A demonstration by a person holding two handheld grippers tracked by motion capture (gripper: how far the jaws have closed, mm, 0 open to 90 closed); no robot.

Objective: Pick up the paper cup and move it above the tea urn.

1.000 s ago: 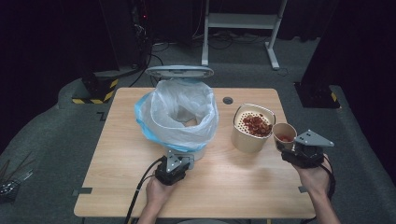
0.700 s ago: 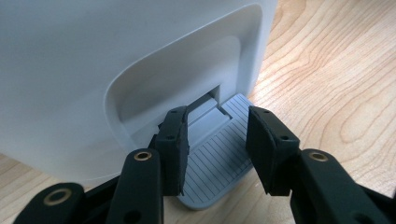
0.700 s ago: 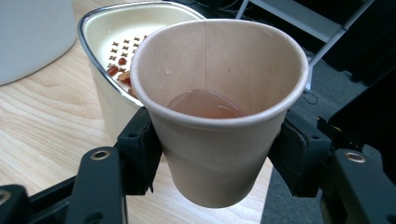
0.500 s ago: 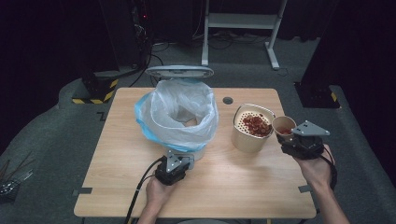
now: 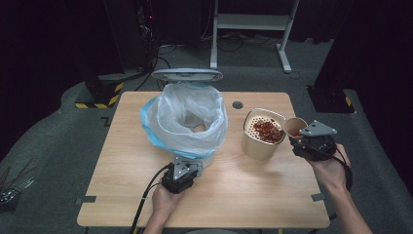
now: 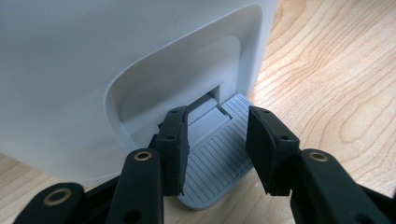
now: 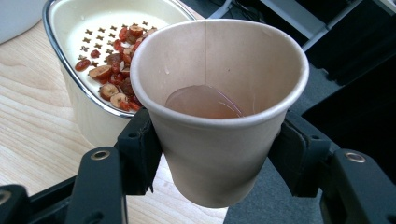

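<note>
A white pedal bin [image 5: 187, 122] lined with a clear and blue bag stands mid-table, its grey lid [image 5: 186, 74] raised behind it. My left gripper [image 5: 189, 167] sits at the bin's foot. In the left gripper view its jaws stand apart over the grey ribbed pedal [image 6: 219, 154], open, gripping nothing. My right gripper [image 5: 296, 139] is shut on a paper cup [image 7: 219, 116] holding a little reddish liquid. It holds the cup upright above the table's right edge, beside a cream strainer pot [image 5: 260, 134] with red dried fruit slices [image 7: 114, 84].
The wooden table [image 5: 146, 195] has a small round cable hole [image 5: 237, 105] behind the pot. Dark floor, a white desk frame [image 5: 253, 29] and black equipment lie beyond the far edge. A cable trails from the left gripper off the near edge.
My right gripper has lifted the cup a little and brought it closer to the pot's rim. The left gripper and the bin have stayed put.
</note>
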